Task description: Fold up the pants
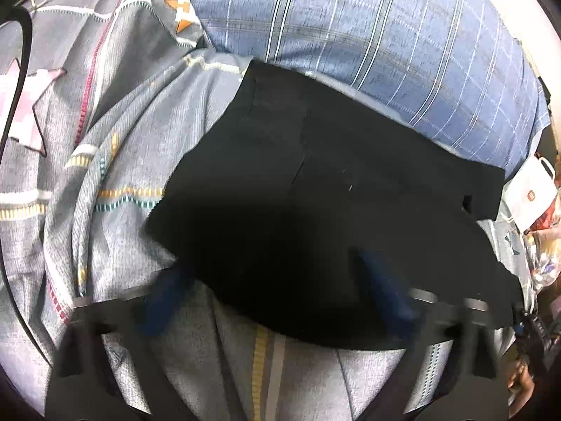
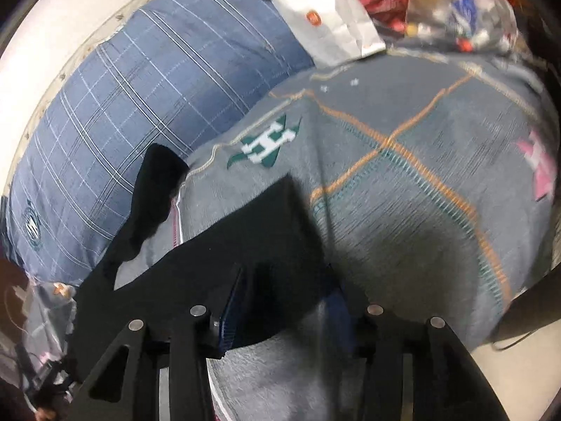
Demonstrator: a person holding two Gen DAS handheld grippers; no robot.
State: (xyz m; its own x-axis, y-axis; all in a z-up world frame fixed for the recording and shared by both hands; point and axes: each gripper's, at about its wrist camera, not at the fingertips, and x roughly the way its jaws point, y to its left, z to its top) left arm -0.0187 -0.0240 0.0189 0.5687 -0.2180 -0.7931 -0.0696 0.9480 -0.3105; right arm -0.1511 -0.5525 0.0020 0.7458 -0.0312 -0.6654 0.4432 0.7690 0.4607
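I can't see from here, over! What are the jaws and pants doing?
Left gripper open, astride pants edge. Right gripper open over pants. Nothing blocking.

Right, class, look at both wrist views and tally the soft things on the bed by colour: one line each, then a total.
Black: 1, the pants
Blue checked: 1, the pillow
Grey patterned: 1, the bedspread
White: 1, the paper bag
Total: 4

Black grippers (image 2: 280,301), blue finger pads (image 1: 385,280)
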